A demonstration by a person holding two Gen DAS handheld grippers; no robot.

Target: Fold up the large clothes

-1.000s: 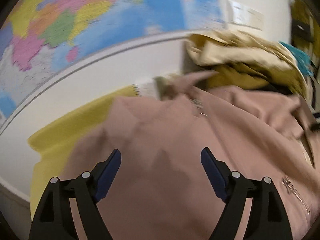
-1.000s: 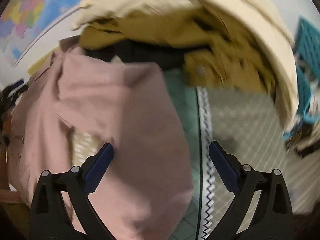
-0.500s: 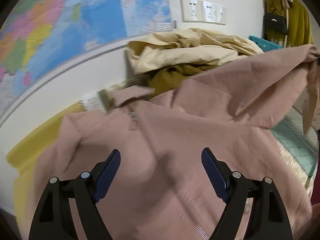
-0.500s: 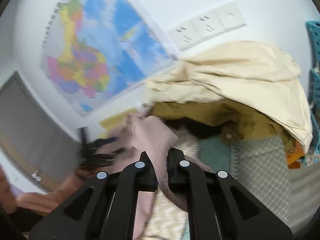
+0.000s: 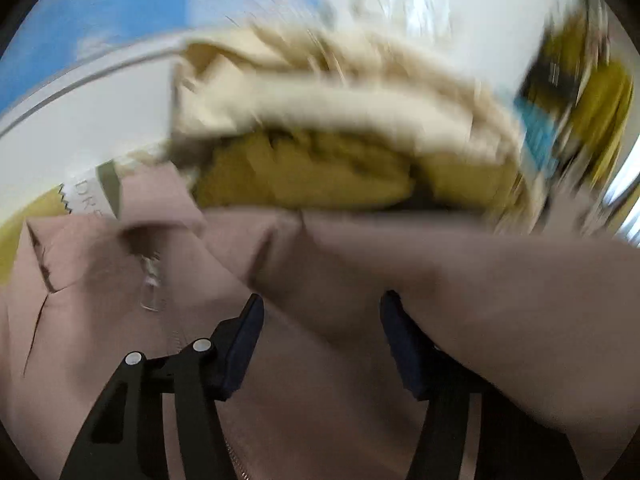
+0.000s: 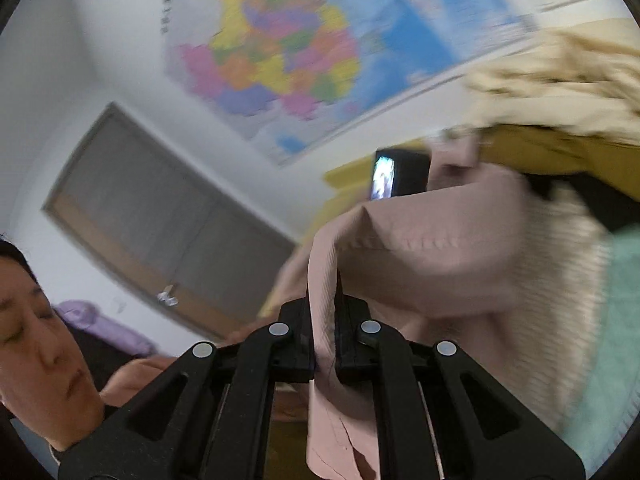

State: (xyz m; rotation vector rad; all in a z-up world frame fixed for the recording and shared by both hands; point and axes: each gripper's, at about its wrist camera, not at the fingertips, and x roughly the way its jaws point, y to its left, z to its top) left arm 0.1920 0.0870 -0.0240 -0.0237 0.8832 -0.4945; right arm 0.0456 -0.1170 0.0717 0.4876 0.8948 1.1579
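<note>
A large dusty-pink zip jacket (image 5: 120,280) lies spread below my left gripper (image 5: 322,320), which is open just above the cloth, with a pink fold (image 5: 460,280) draped over its right finger. In the right wrist view my right gripper (image 6: 323,320) is shut on a ribbed edge of the same pink jacket (image 6: 432,256) and holds it lifted, the cloth hanging down between the fingers. The left view is blurred by motion.
A heap of cream (image 5: 320,108) and mustard (image 5: 312,176) clothes lies behind the jacket by the wall. A coloured map (image 6: 280,52) hangs on the wall. A teal and cream patterned cover (image 6: 600,320) lies at right. The person's face (image 6: 28,340) is at lower left.
My right gripper has kept its hold on the pink edge and swung left, carrying the cloth over. My left gripper has narrowed a little and moved close to the jacket.
</note>
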